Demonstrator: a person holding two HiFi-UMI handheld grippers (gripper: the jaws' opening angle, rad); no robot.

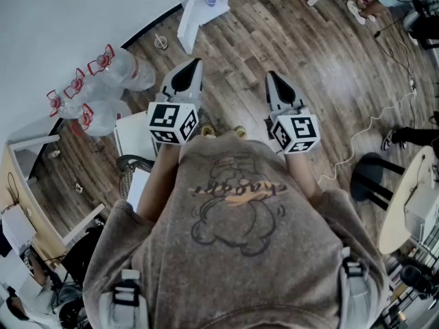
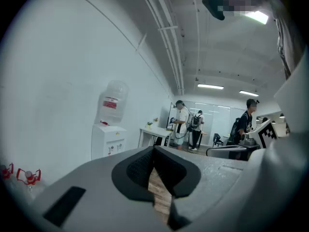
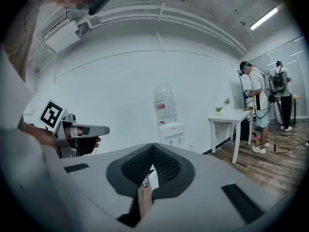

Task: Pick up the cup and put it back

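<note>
1. Head view: the left gripper (image 1: 196, 63) and the right gripper (image 1: 271, 75) were held out side by side over the wooden floor (image 1: 322, 81), pointing forward and close to level. Both had their jaws pressed together with nothing in them. A small round cup (image 1: 160, 42) stood on the floor near the wall, just left of the water dispenser (image 1: 199, 9) and well apart from both grippers. It seemed upright, mouth up, but it was too small to be sure, and what was in it could not be told. Several large clear jugs (image 1: 120, 70) with red handles lay on their sides by the wall at the left, and their contents were not clear.

2. Left gripper view: the jaws met at their tips and gripped nothing, and only floor showed through the slit beneath them. Ahead, the dispenser stood against the white wall (image 2: 58, 81) with a bottle (image 2: 112, 103) set upside down on top.

3. Right gripper view: the jaws were clenched tip to tip and empty. The dispenser with its bottle stood straight ahead. A white table (image 3: 236, 117) stood to its right, and the left gripper showed at the left edge.
</note>
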